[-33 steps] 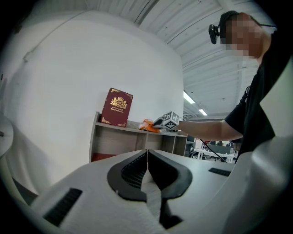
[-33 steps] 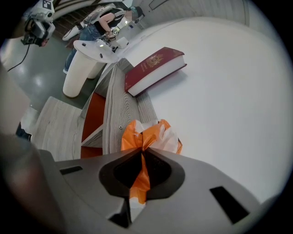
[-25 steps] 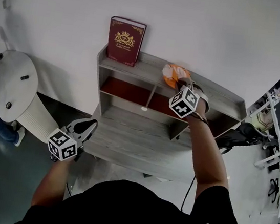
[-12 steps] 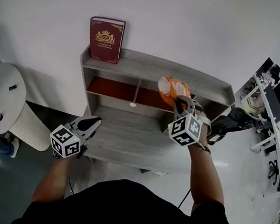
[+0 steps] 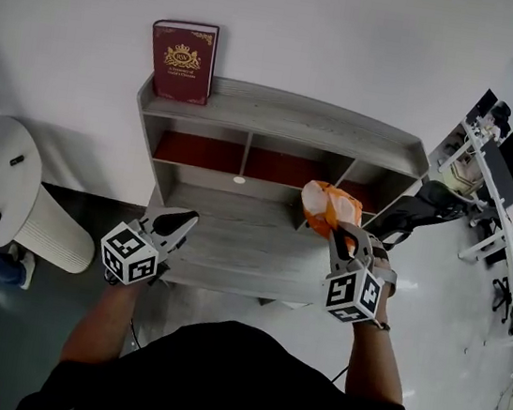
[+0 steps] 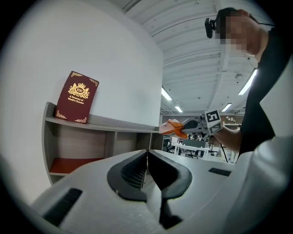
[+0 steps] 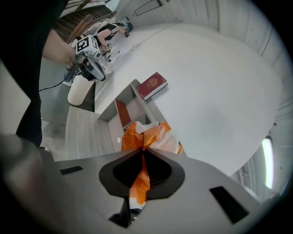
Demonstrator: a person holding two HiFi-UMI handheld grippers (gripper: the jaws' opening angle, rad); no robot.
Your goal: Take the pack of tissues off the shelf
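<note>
The orange and white pack of tissues (image 5: 327,206) hangs in the air in front of the grey shelf unit (image 5: 287,123), clear of its top board. My right gripper (image 5: 336,230) is shut on the pack's wrapper, which shows pinched between the jaws in the right gripper view as the pack of tissues (image 7: 149,136). My left gripper (image 5: 183,221) is shut with nothing in it, held low at the left in front of the unit's lower board. From the left gripper view the pack of tissues (image 6: 175,129) and the right gripper (image 6: 191,125) show at mid-right.
A dark red book (image 5: 181,60) stands upright on the shelf top at the left, against the white wall. A white round bin (image 5: 4,183) stands at the left on the floor. Desks and chairs (image 5: 506,178) fill the far right.
My right gripper has pulled the pack off the shelf top, down and toward me. My left gripper has drifted a little to the right. The head view has shifted.
</note>
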